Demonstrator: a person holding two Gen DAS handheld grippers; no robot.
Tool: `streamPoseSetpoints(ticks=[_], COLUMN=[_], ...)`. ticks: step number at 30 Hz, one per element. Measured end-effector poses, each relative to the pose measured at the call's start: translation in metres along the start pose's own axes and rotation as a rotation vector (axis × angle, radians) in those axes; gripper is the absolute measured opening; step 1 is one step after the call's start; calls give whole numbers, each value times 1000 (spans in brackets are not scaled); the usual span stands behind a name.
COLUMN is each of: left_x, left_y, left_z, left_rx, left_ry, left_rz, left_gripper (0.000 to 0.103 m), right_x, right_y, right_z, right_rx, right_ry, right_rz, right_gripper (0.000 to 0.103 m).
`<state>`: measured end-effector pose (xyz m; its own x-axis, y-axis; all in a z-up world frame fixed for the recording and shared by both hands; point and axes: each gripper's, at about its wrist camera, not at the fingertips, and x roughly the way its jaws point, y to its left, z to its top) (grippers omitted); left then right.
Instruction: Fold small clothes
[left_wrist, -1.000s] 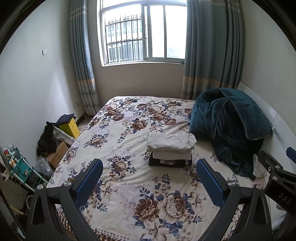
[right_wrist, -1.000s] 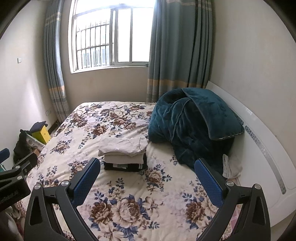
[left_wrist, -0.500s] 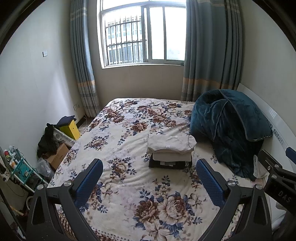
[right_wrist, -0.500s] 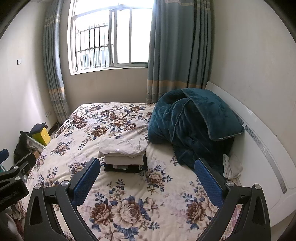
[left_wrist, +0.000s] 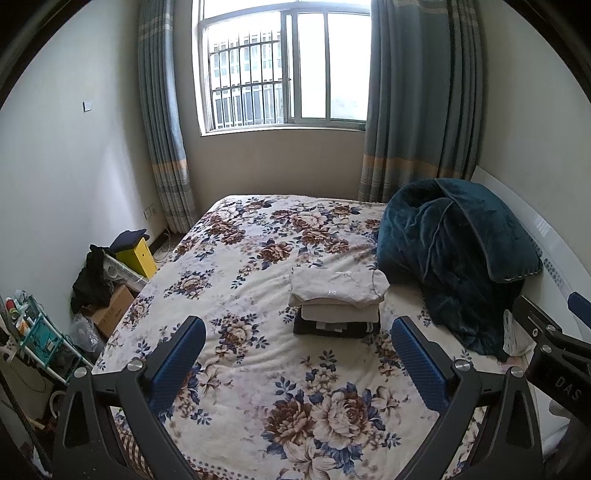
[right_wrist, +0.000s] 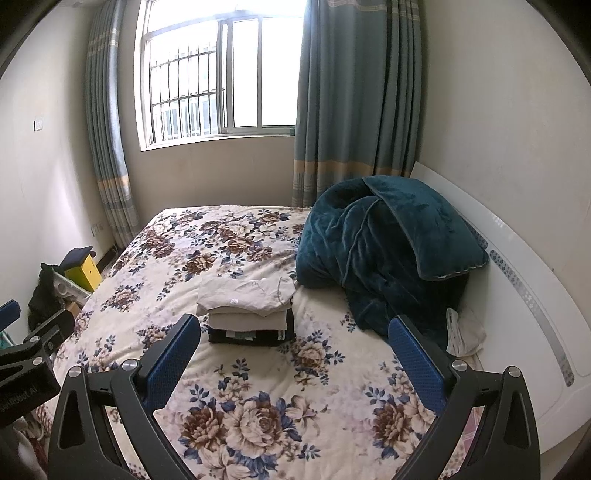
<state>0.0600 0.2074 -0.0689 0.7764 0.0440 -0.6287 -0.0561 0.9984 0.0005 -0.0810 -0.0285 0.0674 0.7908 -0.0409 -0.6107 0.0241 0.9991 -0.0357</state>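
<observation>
The bed (left_wrist: 258, 369) is giving me a broad flat surface, with the teal blanket (left_wrist: 450, 254) sitting bunched toward the headboard so the middle is free. The folded clothes (left_wrist: 338, 301) are lying stacked there, squared for tidiness. I am holding my left gripper (left_wrist: 297, 354) and right gripper (right_wrist: 293, 350) well back, fingers apart, gripping nothing.

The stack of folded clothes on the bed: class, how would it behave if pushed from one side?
The stack of folded clothes would probably shear, its overhanging top layer sliding first. It likely sags if lifted, being soft cloth. The soft bed may drag on it.
</observation>
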Motion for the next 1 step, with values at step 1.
streamPoseSetpoints(ticks=[1], left_x=[0], left_y=[0], left_z=[0], left_rx=[-2], left_ry=[0], left_rz=[-2], left_gripper=[103], right_x=[0], right_y=[0], right_z=[0], right_rx=[1], right_ry=[0], right_rz=[1], right_gripper=[103])
